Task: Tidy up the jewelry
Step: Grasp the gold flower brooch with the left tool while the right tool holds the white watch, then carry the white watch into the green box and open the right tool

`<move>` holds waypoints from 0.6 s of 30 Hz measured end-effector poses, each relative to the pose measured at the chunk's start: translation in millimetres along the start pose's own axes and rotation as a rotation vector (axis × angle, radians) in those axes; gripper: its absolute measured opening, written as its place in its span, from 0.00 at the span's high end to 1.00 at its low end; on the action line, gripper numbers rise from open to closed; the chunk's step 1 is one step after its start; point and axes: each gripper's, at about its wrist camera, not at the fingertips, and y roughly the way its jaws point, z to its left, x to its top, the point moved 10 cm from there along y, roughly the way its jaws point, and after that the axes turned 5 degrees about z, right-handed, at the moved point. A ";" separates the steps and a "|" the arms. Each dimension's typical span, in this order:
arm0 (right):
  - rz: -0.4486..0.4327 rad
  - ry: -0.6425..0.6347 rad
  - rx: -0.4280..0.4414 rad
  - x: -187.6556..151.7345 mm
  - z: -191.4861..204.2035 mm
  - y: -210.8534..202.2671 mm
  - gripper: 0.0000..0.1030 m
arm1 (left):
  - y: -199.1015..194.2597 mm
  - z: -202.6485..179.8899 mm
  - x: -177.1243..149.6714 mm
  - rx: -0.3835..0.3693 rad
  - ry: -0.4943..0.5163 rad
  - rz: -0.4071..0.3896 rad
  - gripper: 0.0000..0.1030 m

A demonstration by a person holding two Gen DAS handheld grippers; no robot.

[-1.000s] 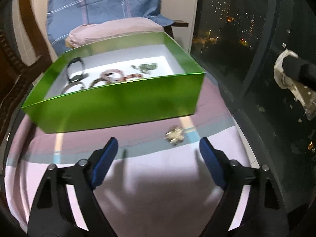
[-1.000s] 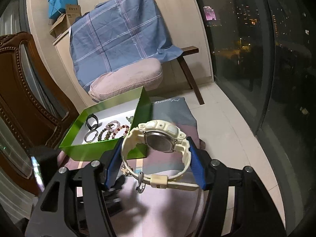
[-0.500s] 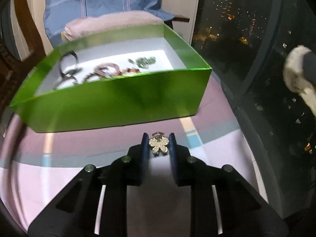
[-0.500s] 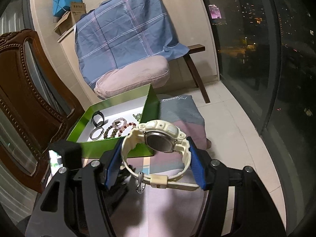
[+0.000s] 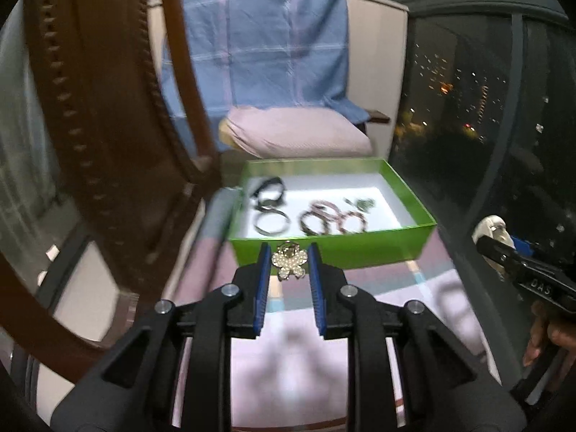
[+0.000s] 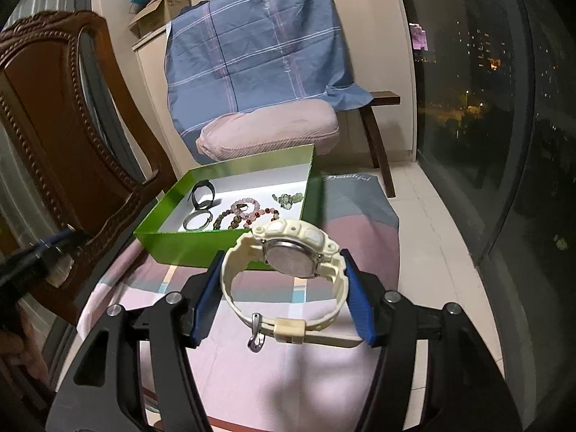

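My left gripper (image 5: 289, 249) is shut on a small pearl flower brooch (image 5: 289, 266), held in the air in front of the green box (image 5: 334, 250). On the box's white floor lie a black band (image 6: 203, 190), a silver bangle (image 6: 196, 220), bead bracelets (image 6: 244, 212) and a green bead piece (image 6: 288, 198). My right gripper (image 6: 282, 255) is shut on a cream wristwatch (image 6: 302, 234), its strap looped between the blue pads, just before the box's near right corner (image 6: 288, 266). In the left wrist view the watch (image 5: 493, 228) shows at the far right.
The box stands on a table under a pink striped cloth (image 6: 252, 352). A carved wooden chair (image 5: 108, 151) rises close on the left. Behind the box is a pink cushion (image 6: 270, 129) under a blue plaid cloth (image 6: 252, 46). Dark window glass (image 6: 486, 126) runs along the right.
My left gripper closed on the brooch that lay on the cloth, then lifted it and drew back to the left. The right gripper, still holding the watch, shifted slightly.
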 end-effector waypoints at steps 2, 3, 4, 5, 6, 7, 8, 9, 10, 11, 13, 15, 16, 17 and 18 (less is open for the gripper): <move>0.002 -0.013 -0.012 -2.4 2.6 1.1 0.41 | 7.1 8.9 -5.6 -0.030 -0.049 0.024 0.80; 0.003 -0.019 -0.015 -2.7 3.2 1.7 0.41 | 10.4 11.2 -5.6 -0.039 -0.061 0.034 0.80; 0.001 -0.024 -0.020 -3.1 4.3 1.7 0.41 | 14.3 13.1 -6.7 -0.040 -0.065 0.042 0.80; -0.005 -0.023 -0.024 -2.6 4.5 1.1 0.41 | 17.1 13.7 -6.7 -0.034 -0.062 0.043 0.80; -0.006 -0.024 -0.025 -2.4 5.0 0.7 0.41 | 19.0 14.7 -7.7 -0.035 -0.066 0.046 0.80; -0.008 -0.024 -0.025 -1.7 5.4 0.5 0.41 | 18.6 15.3 -9.3 -0.044 -0.075 0.051 0.80; -0.014 -0.025 -0.028 -0.6 5.5 -0.2 0.41 | 19.4 13.6 -10.2 -0.056 -0.081 0.058 0.80; -0.015 -0.026 -0.030 -0.3 5.8 0.0 0.41 | 20.8 12.0 -10.1 -0.061 -0.079 0.059 0.80; -0.014 -0.026 -0.030 -0.3 5.9 0.4 0.41 | 20.5 9.8 -9.5 -0.063 -0.075 0.056 0.80; -0.013 -0.025 -0.032 -0.7 5.4 0.9 0.41 | 20.0 7.4 -9.1 -0.066 -0.072 0.053 0.80; -0.010 -0.027 -0.035 -1.1 6.0 1.5 0.41 | 19.1 5.1 -9.1 -0.072 -0.071 0.053 0.80; -0.006 -0.024 -0.036 -2.0 5.8 2.4 0.41 | 17.5 5.6 -9.3 -0.074 -0.073 0.053 0.80; -0.006 -0.025 -0.036 -2.0 5.6 2.2 0.41 | 17.2 5.9 -9.3 -0.073 -0.074 0.051 0.80; -0.006 -0.025 -0.037 -2.0 5.3 1.8 0.41 | 16.5 6.4 -9.3 -0.072 -0.077 0.050 0.80; -0.007 -0.024 -0.038 -2.1 5.0 1.8 0.41 | 16.7 6.4 -8.9 -0.073 -0.078 0.050 0.80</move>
